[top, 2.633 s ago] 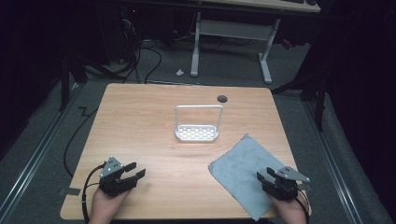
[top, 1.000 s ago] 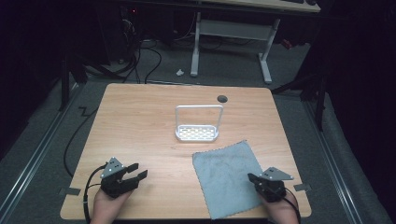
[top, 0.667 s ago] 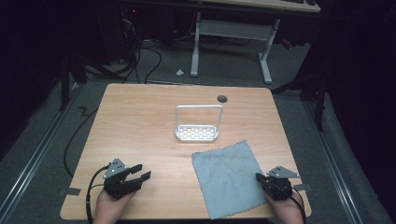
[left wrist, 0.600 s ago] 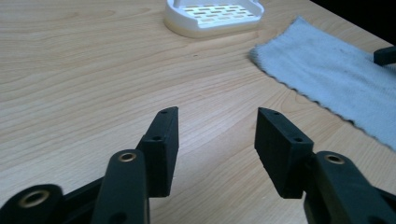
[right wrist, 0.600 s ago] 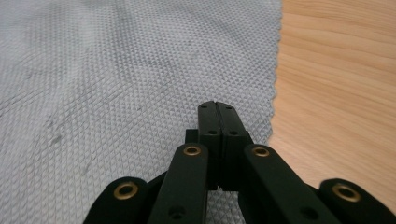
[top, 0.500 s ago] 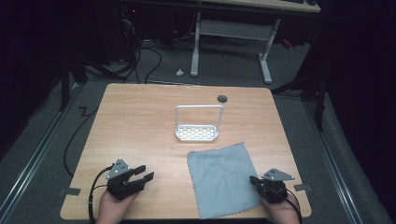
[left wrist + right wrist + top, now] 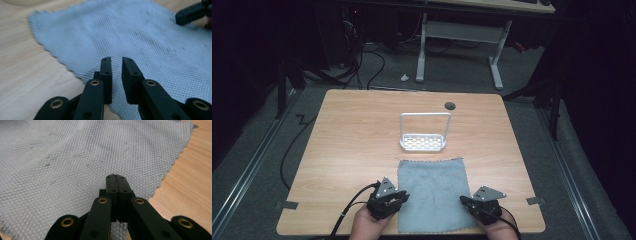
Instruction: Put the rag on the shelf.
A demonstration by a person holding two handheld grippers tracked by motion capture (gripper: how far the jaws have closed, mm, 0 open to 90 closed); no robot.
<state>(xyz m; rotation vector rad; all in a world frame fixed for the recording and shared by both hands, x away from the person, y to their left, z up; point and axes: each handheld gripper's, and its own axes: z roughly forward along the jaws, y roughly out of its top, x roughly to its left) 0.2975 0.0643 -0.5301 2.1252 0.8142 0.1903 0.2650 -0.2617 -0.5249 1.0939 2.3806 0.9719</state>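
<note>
Dark flooring, cables and a second desk's legs surround the light wooden table (image 7: 352, 145), which fills the centre of the high view. A white wire rack (image 7: 423, 132) stands upright past the middle of the table, just this side of a round cable hole (image 7: 450, 105).

Grey cloth (image 7: 432, 192): lies flat on the near half of the table, its far edge just short of the rack and its near edge at the table's near edge.

Left gripper (image 7: 398, 198): positioned at the cloth's left edge, near the near-left corner. The left gripper view shows its jaws a narrow gap apart, having just been closing; the cloth (image 7: 120, 37) lies under and beyond them, and no fold sits between the pads.

Right gripper (image 7: 466, 202): positioned at the cloth's right edge, level with the left one. In the right gripper view its jaws are pressed fully together above the cloth (image 7: 75, 157); whether they pinch any fabric cannot be told.
</note>
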